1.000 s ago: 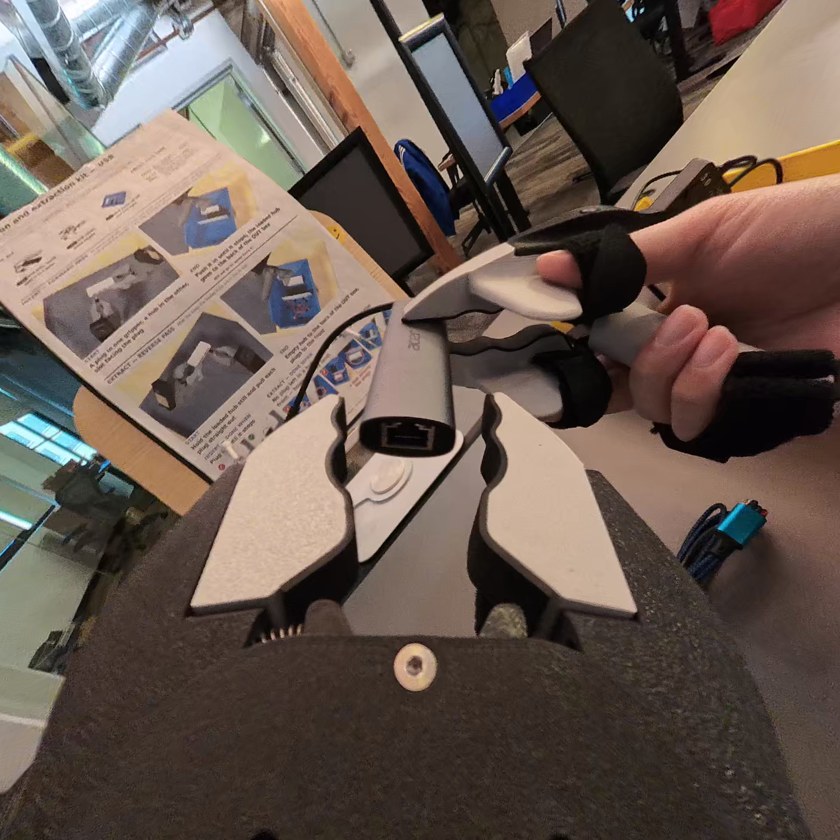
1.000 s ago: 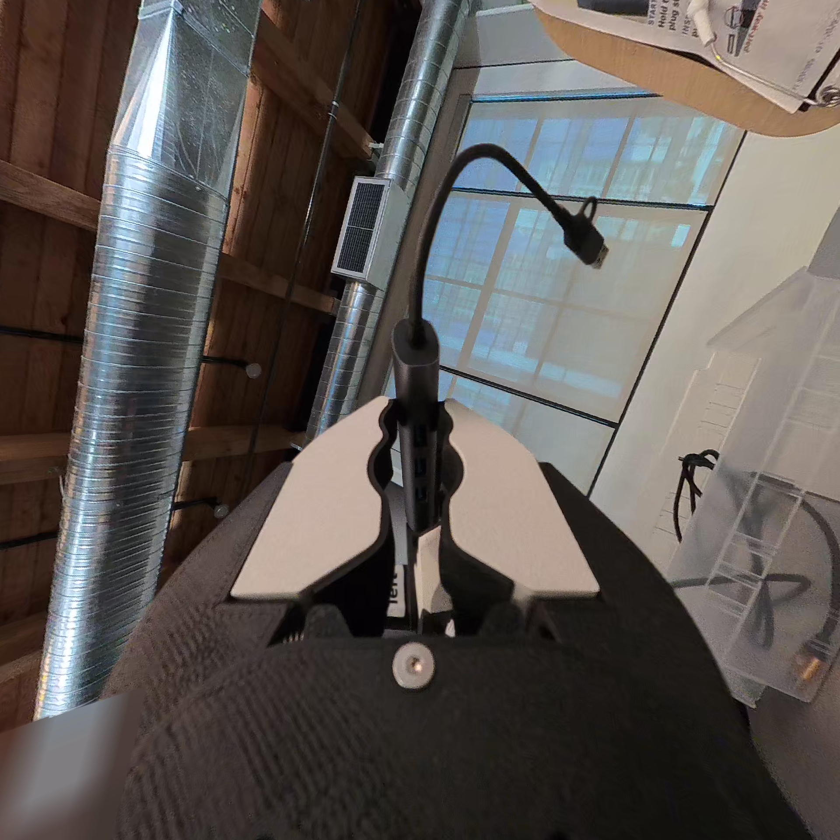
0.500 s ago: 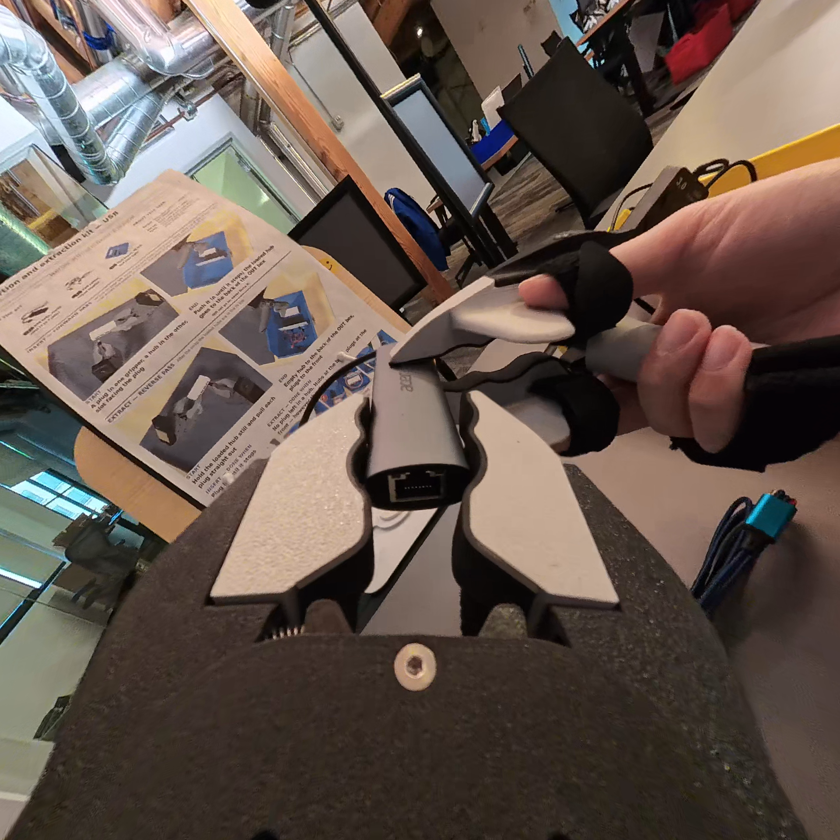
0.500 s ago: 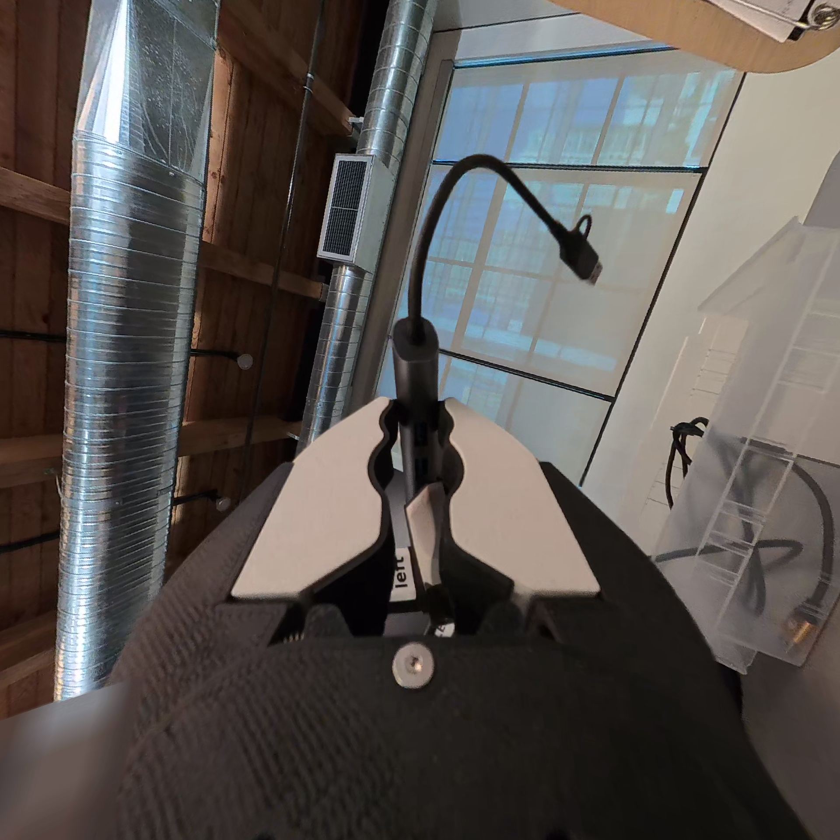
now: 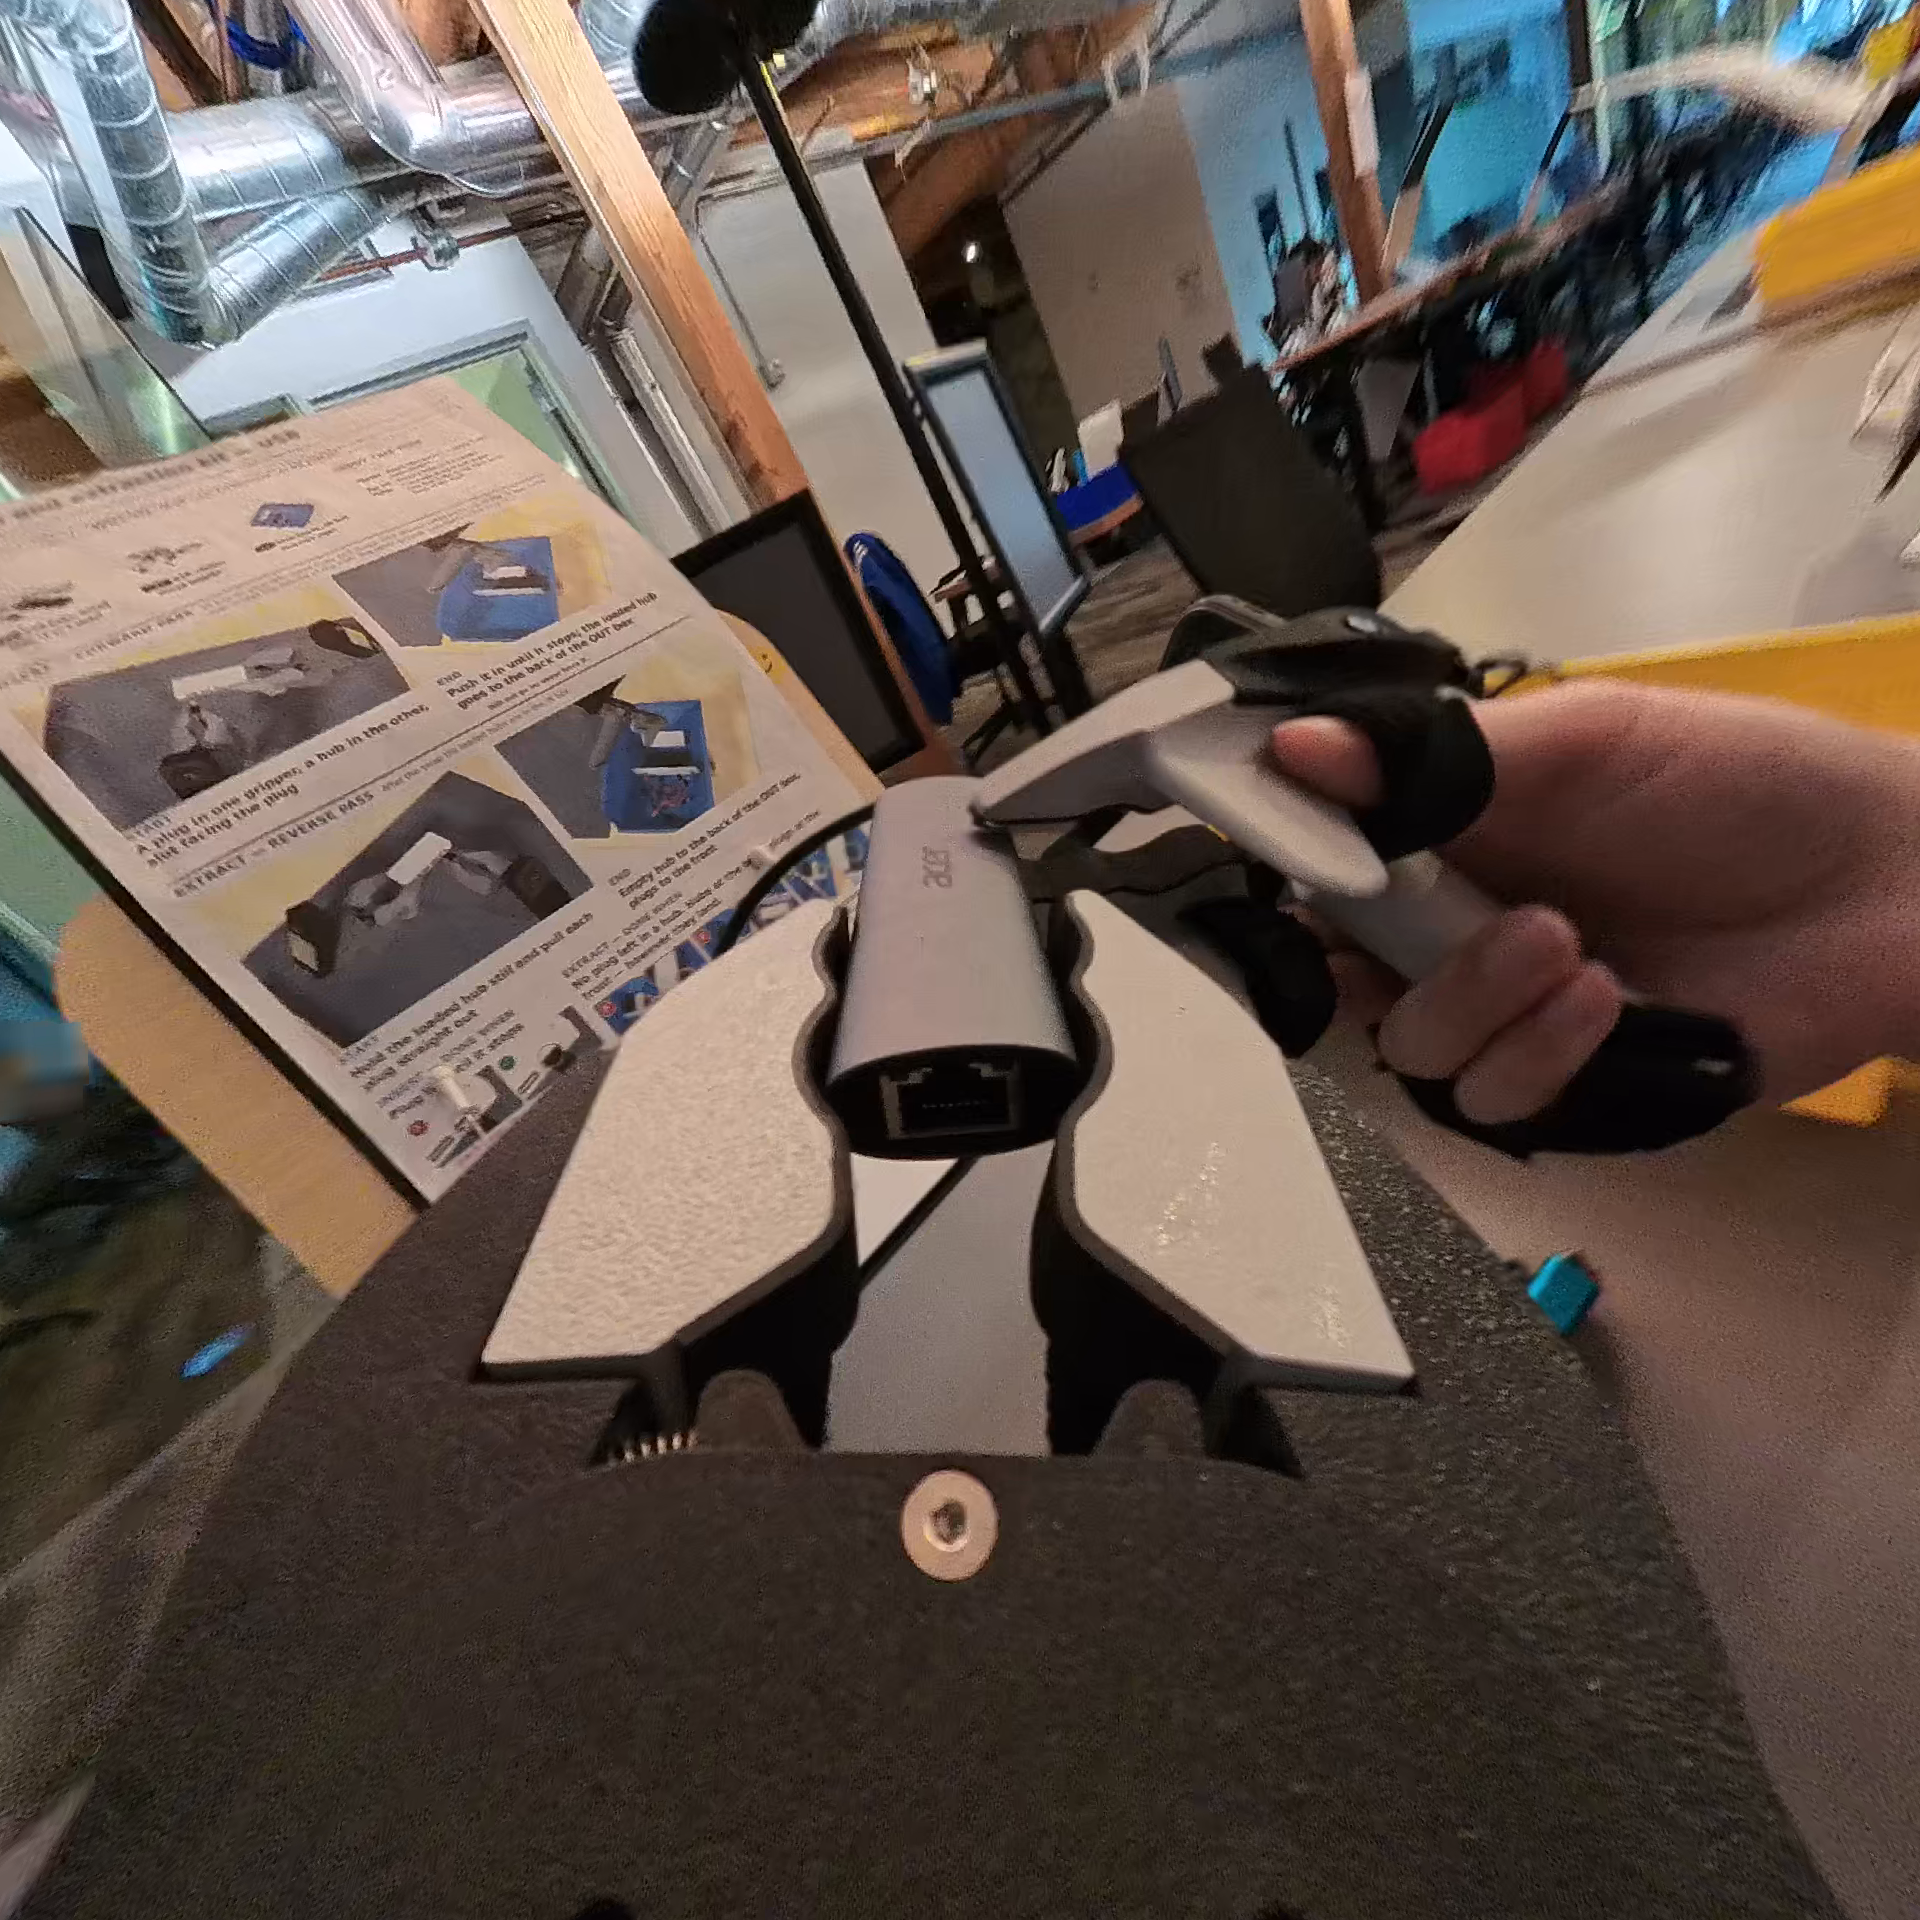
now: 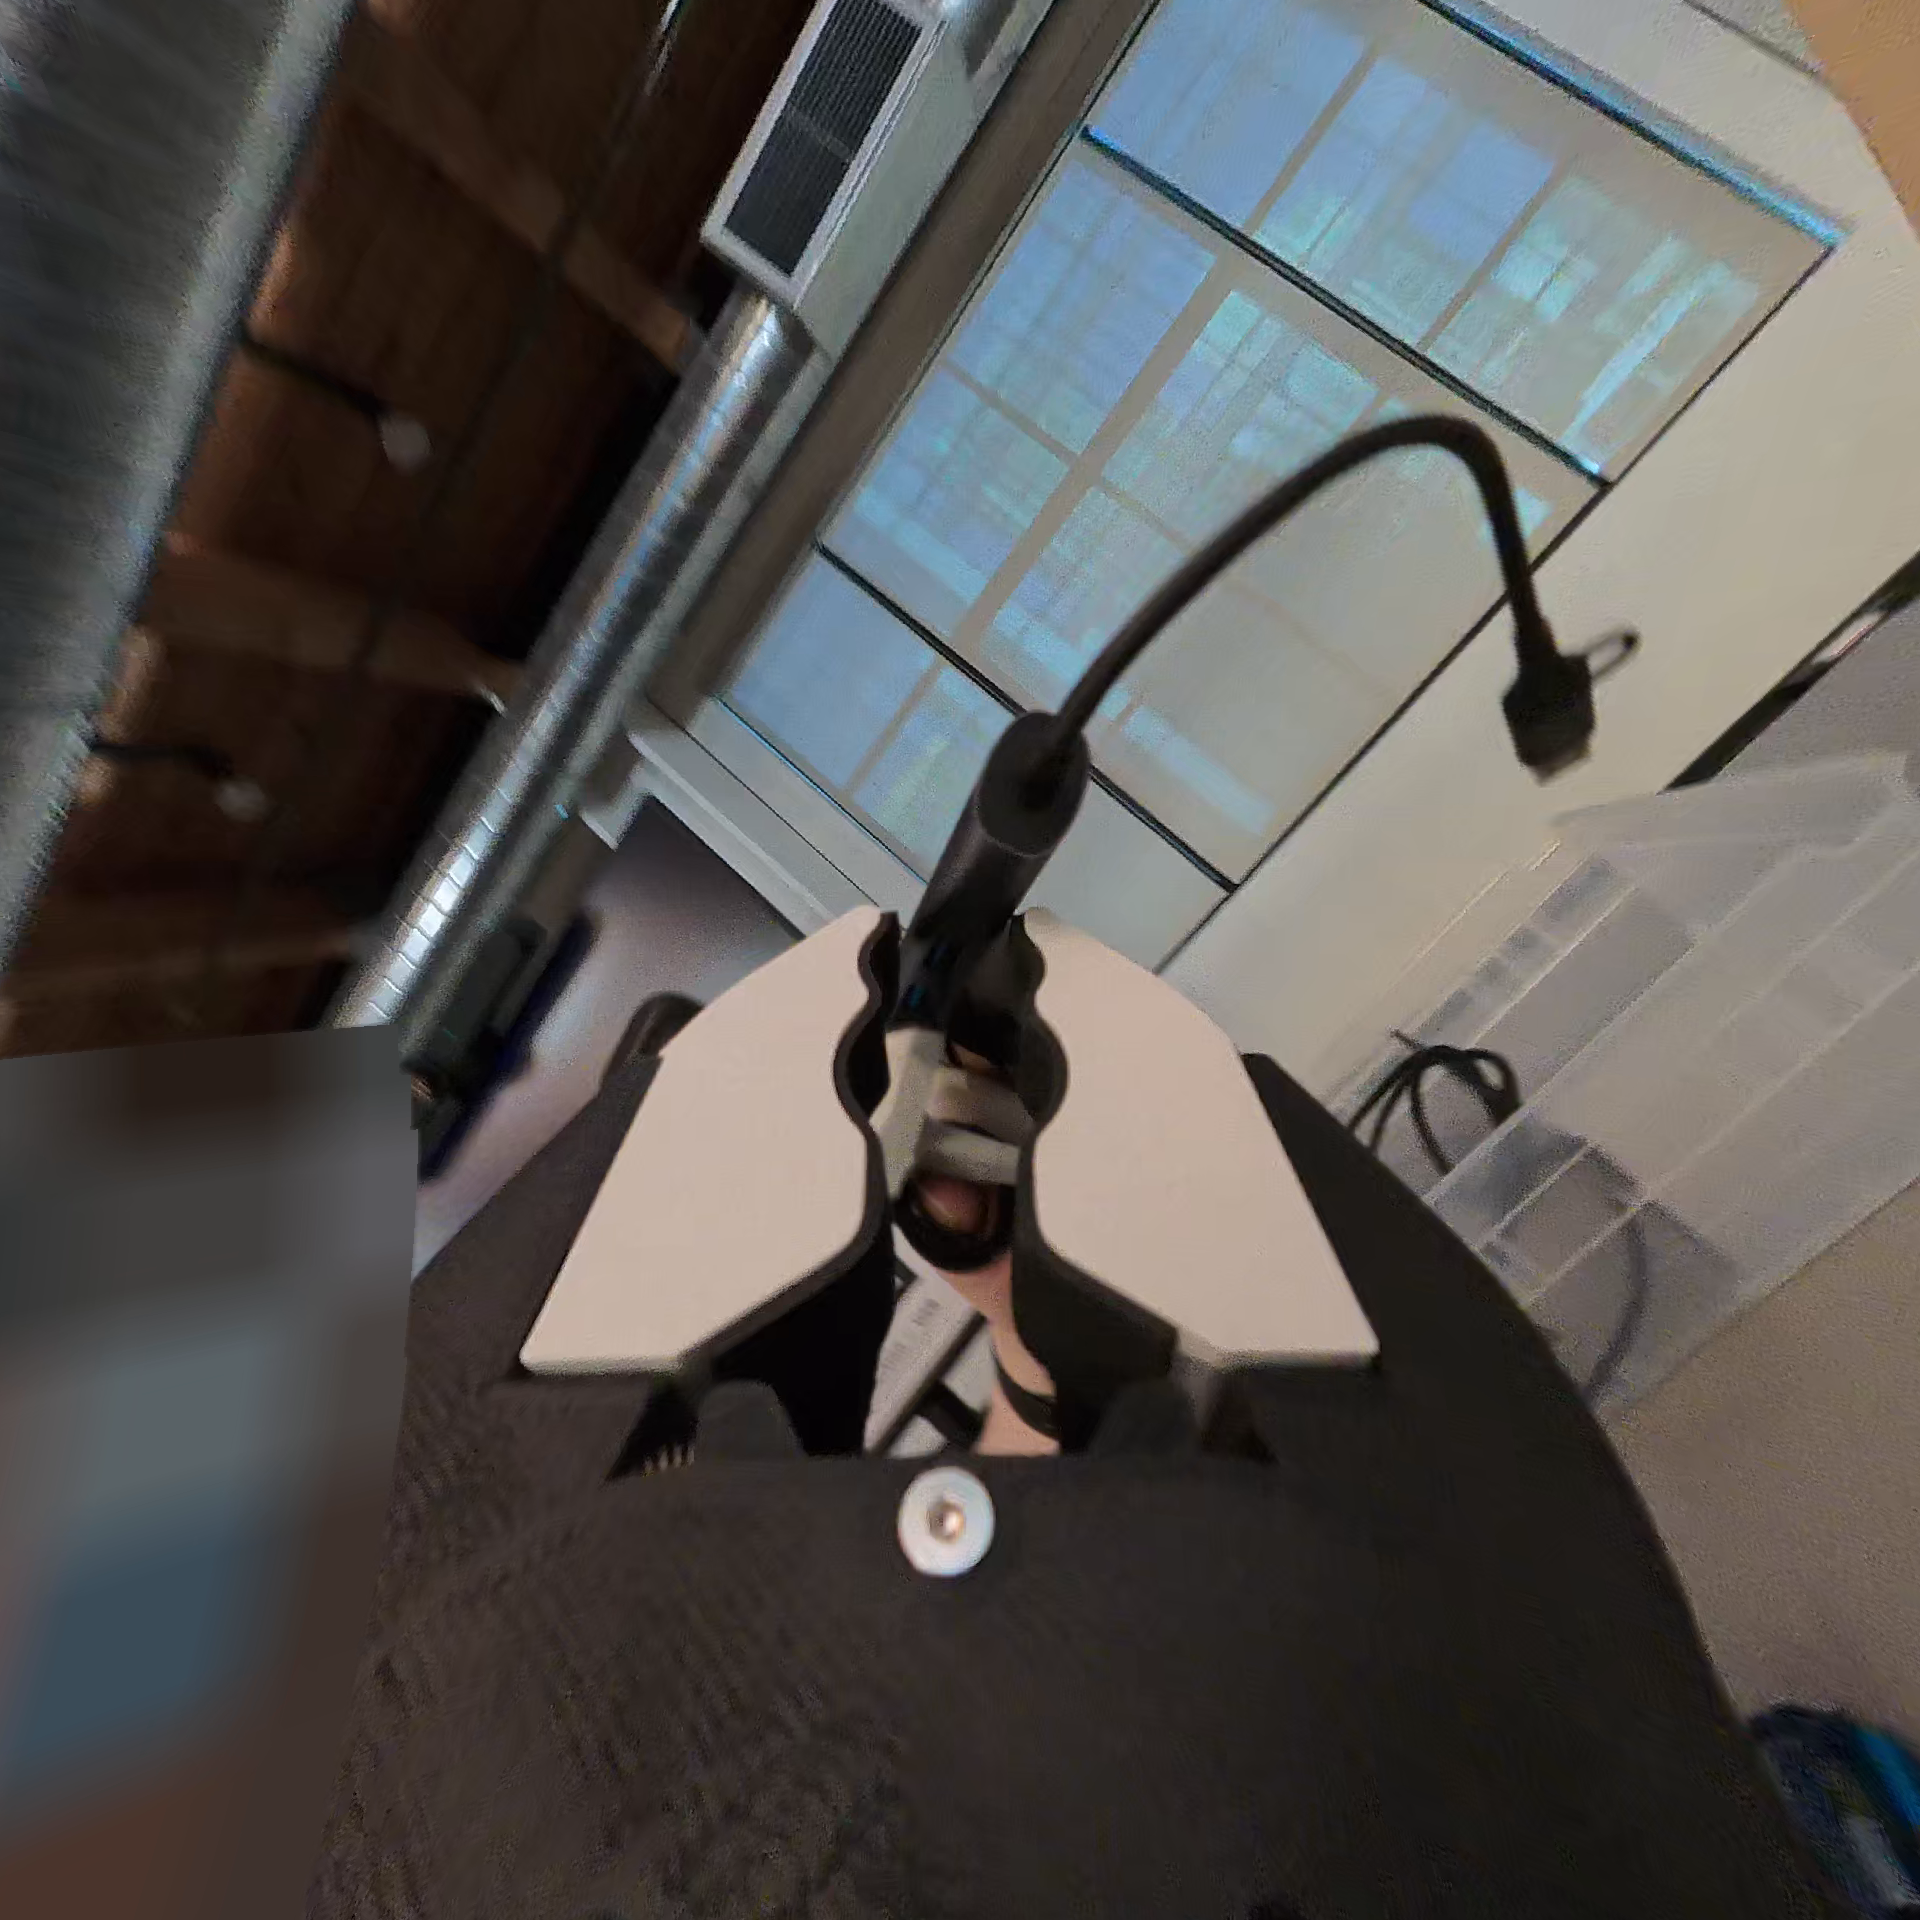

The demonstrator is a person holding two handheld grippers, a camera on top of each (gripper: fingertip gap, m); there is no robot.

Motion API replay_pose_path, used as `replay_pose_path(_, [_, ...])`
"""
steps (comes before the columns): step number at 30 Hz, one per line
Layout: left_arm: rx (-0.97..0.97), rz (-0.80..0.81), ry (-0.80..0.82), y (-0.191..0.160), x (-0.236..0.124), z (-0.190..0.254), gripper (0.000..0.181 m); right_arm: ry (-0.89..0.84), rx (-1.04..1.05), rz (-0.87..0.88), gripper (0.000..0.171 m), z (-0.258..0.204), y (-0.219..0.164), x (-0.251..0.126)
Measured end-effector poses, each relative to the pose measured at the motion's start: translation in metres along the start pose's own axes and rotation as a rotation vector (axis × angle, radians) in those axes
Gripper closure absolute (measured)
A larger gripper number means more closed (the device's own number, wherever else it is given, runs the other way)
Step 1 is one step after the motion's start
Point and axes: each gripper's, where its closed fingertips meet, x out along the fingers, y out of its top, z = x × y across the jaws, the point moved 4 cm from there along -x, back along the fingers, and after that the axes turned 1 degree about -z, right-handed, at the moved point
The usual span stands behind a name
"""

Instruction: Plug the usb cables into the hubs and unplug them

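At the left of the left wrist view an instruction sheet [image 5: 343,748] with photos and print leans on a wooden board [image 5: 197,1060]; its corner reaches down just beside the near finger plate. In the centre the left gripper [image 5: 951,971] is closed on the grey hub [image 5: 948,966] — both grey plates press its sides, and its network-socket end faces the camera, sticking out past the notches. The hub's thin black cable [image 5: 790,852] runs away behind it toward the sheet. Right of centre the right gripper [image 5: 997,816] comes in from the right, held by a hand [image 5: 1621,894] in black finger straps; its upper grey finger tip touches the top of the hub near the far end. Whether its lower finger also touches cannot be told here. At the lower right a small blue plug [image 5: 1564,1288] lies on the pale table [image 5: 1683,1455].

In the right wrist view, motion-blurred, the right gripper's plates stand close about the hub's narrow edge, gripping it. The cable arcs up and to the right, ending in a free black plug [image 6: 1548,707] at the right edge, over a clear plastic bin [image 6: 1704,1039].
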Motion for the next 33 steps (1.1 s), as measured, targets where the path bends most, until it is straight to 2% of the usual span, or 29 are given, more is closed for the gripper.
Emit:
replay_pose_path(4, [-0.272, 0.106, -0.087, 0.017, -0.016, -0.018, 0.145, -0.085, -0.255, -0.088, 0.139, -0.014, -0.002, 0.005])
replay_pose_path(8, [-0.587, 0.170, -0.212, 0.024, -0.029, -0.035, 0.145, -0.144, -0.515, -0.159, 0.140, -0.026, -0.007, 0.009])
replay_pose_path(12, [-0.787, 0.181, -0.275, 0.016, -0.029, -0.043, 0.145, -0.211, -0.595, -0.238, 0.141, -0.018, -0.014, 0.011])
replay_pose_path(16, [-0.856, 0.165, -0.260, 0.006, -0.028, -0.052, 0.145, -0.223, -0.651, -0.309, 0.151, -0.013, -0.015, 0.009])
replay_pose_path(20, [-0.972, 0.163, -0.289, -0.002, -0.027, -0.055, 0.145, -0.387, -0.989, -0.333, 0.150, -0.009, -0.012, 0.006])
replay_pose_path(23, [-1.028, 0.152, -0.302, -0.009, -0.022, -0.053, 0.145, -0.408, -1.237, -0.295, 0.133, -0.019, -0.016, 0.010])
replay_pose_path(26, [-1.038, 0.134, -0.329, -0.010, -0.018, -0.045, 0.145, -0.439, -1.257, -0.409, 0.119, -0.007, -0.025, 0.013])
replay_pose_path(30, [-1.029, 0.116, -0.373, -0.005, -0.016, -0.037, 0.145, -0.471, -1.325, -0.409, 0.125, 0.006, -0.024, 0.010])
replay_pose_path(33, [-1.022, 0.108, -0.391, -0.003, -0.016, -0.033, 0.145, -0.479, -1.462, -0.427, 0.139, 0.004, -0.025, 0.008])
